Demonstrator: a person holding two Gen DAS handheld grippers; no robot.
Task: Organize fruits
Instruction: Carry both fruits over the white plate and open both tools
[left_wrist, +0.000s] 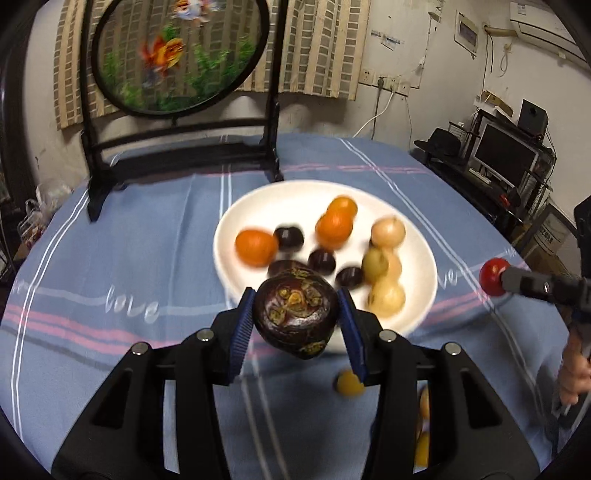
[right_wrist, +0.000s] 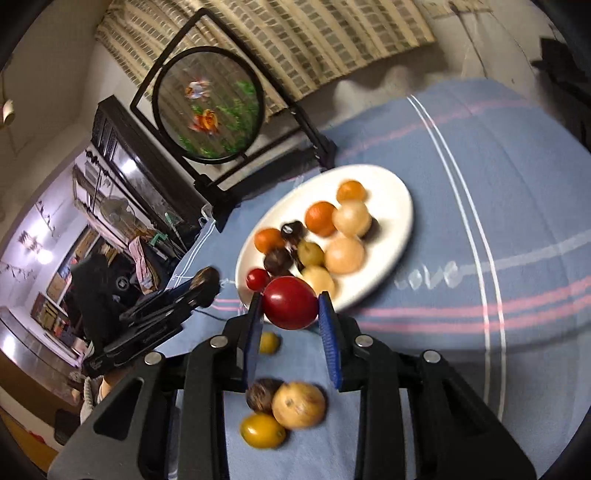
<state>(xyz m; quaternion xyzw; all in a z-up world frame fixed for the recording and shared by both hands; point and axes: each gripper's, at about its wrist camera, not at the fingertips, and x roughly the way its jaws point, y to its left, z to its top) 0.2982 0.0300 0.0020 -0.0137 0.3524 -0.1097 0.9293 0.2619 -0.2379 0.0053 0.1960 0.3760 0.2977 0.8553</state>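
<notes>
Pinching mangosteen (left_wrist: 295, 314): left jaws | right jaws: clamping red tomato (right_wrist: 290, 302) | right-only: brown fruit (right_wrist: 298, 405)

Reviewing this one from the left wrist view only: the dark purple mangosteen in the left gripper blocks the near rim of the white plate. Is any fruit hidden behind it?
Observer: Yes. Behind the dark purple mangosteen, a small red cherry tomato lies at the white plate's near edge.
Operator: What lies off the plate?
Observer: On the blue cloth lie a tan round fruit, a brown rough fruit, a yellow oval fruit and a small yellow fruit.
Operator: How does the right gripper hold?
Observer: The right gripper has both blue pads pressed on the sides of a large red tomato.
</notes>
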